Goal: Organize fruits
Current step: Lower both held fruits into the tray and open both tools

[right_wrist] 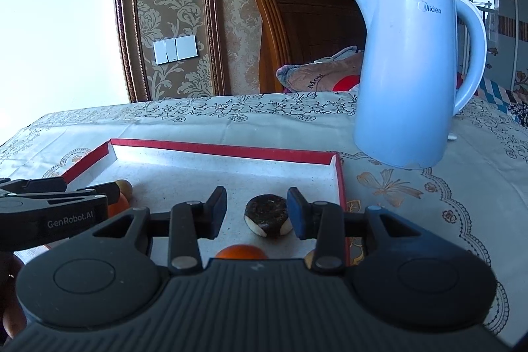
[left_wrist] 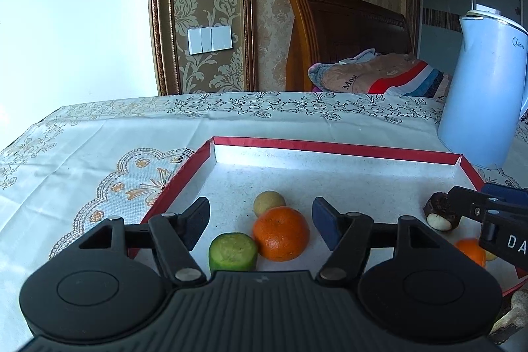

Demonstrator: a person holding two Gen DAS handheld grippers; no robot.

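Note:
A red-rimmed tray (left_wrist: 330,148) with a white floor lies on the table. In the left wrist view my open left gripper (left_wrist: 260,220) hovers over an orange (left_wrist: 280,233), a green cut fruit (left_wrist: 233,252) and a small tan round fruit (left_wrist: 268,202). In the right wrist view my open right gripper (right_wrist: 256,211) straddles a dark mangosteen-like fruit (right_wrist: 268,215) without touching it. A second orange (right_wrist: 241,252) lies just under that gripper, also in the left wrist view (left_wrist: 470,250). The right gripper also shows at the right of the left wrist view (left_wrist: 444,207).
A pale blue Midea kettle (right_wrist: 409,78) stands on the patterned tablecloth (left_wrist: 99,134) behind the tray's right far corner. A wooden headboard (left_wrist: 346,28) and folded blankets (left_wrist: 379,73) lie beyond the table. A pale lumpy object (left_wrist: 516,309) sits outside the tray's near right corner.

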